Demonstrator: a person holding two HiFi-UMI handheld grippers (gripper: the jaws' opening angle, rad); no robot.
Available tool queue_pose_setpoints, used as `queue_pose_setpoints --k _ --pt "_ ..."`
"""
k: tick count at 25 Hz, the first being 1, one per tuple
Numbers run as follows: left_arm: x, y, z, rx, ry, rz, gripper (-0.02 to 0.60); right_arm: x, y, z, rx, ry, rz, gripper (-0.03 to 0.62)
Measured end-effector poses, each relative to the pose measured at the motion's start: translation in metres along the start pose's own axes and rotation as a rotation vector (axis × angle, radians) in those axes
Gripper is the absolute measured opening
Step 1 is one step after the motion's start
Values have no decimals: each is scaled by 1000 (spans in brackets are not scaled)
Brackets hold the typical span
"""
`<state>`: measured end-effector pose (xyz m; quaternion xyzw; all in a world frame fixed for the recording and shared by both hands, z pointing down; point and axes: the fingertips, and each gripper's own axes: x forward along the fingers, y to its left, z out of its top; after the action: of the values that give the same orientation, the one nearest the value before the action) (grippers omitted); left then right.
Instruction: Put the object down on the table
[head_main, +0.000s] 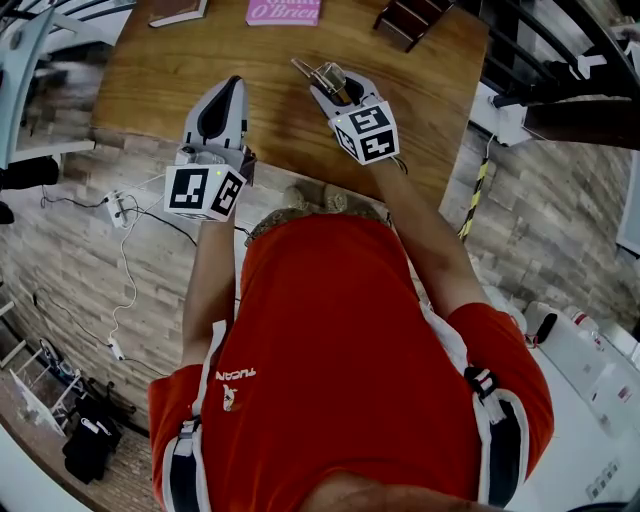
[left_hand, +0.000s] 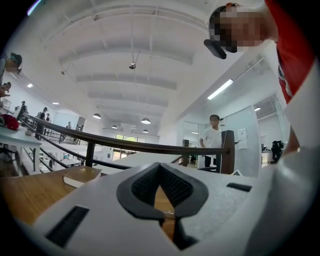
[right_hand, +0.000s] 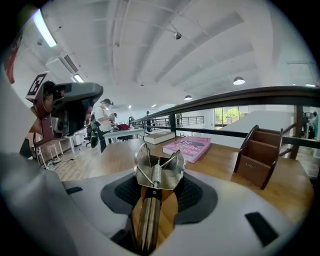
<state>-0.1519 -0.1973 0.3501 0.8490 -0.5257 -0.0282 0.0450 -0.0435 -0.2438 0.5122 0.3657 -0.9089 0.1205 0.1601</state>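
A shiny metal spring tool (right_hand: 156, 172) with two curved blades and a coil in the middle sticks out from between the jaws of my right gripper (right_hand: 155, 192). That gripper is shut on its handle. In the head view the right gripper (head_main: 335, 88) hangs over the wooden table (head_main: 160, 85) with the metal tool (head_main: 318, 73) pointing to the far left. Beside it on the left, my left gripper (head_main: 230, 92) is over the table's near edge. The left gripper (left_hand: 160, 169) is shut, its tips together and nothing between the pads.
A pink book (head_main: 283, 11) lies at the table's far edge, with a brown book (head_main: 178, 10) to its left and a wooden desk holder (head_main: 405, 20) to its right. A dark railing (right_hand: 235, 97) runs behind the table. Cables (head_main: 125, 215) lie on the floor below.
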Motion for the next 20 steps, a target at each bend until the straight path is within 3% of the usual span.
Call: queue_pose_setpoints --k 20 --pt "3 9 -14 -20 23 -43 9 26 -2 -47 -16 204 4 205"
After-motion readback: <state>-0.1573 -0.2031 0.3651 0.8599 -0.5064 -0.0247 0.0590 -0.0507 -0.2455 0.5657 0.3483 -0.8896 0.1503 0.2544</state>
